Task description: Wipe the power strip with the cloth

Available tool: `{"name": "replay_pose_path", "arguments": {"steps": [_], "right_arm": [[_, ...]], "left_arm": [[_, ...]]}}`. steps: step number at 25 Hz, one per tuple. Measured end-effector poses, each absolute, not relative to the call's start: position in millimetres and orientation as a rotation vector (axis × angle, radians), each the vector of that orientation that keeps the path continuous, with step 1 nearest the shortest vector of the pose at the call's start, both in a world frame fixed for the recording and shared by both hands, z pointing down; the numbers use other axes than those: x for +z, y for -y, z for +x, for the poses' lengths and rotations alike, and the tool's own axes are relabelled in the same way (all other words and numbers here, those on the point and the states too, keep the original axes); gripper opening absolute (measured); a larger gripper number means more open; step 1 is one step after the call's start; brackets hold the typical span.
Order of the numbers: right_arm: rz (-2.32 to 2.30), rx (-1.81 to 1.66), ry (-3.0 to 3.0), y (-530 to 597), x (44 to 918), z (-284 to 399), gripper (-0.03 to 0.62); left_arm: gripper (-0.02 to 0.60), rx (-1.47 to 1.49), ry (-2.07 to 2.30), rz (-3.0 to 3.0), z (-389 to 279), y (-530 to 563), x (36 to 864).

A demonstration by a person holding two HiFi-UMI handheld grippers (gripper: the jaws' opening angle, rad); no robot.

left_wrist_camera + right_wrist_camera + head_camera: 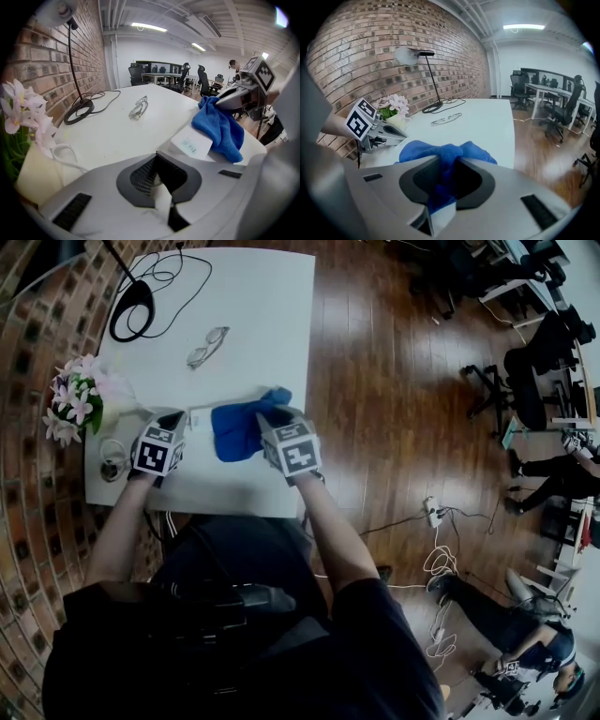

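Power strip, white, on table; one end lay under the blue cloth.
Right gripper was clamped on a fold of the cloth, draped over the strip. Left gripper had its jaws closed together near the strip's bare end.

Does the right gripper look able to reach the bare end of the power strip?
Likely yes: the right gripper, jaws shut on the blue cloth, sits beside the power strip, which the cloth partly covers; nothing stands between.

On the table, right tongs grip cloth.
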State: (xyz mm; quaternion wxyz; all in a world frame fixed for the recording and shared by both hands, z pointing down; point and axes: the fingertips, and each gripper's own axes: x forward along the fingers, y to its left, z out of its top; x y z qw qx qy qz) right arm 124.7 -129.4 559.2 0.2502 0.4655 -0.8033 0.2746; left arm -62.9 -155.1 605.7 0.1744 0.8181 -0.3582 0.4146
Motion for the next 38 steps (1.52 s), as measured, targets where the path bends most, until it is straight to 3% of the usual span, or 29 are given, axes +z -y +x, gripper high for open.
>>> {"name": "replay_pose_path", "arguments": {"steps": [19,38], "right_arm": [[1.407,0.639,1.894,109.8,590.8,185.8,0.072],[1.55,0.561,1.859,148.7,559.7,177.3,0.071]], "left_arm": [[0.009,1.101,0.962,2.337,-50.9,147.1,592.4],[0.009,1.113,0.926,2.382,-52.5,147.6,594.0]]}}
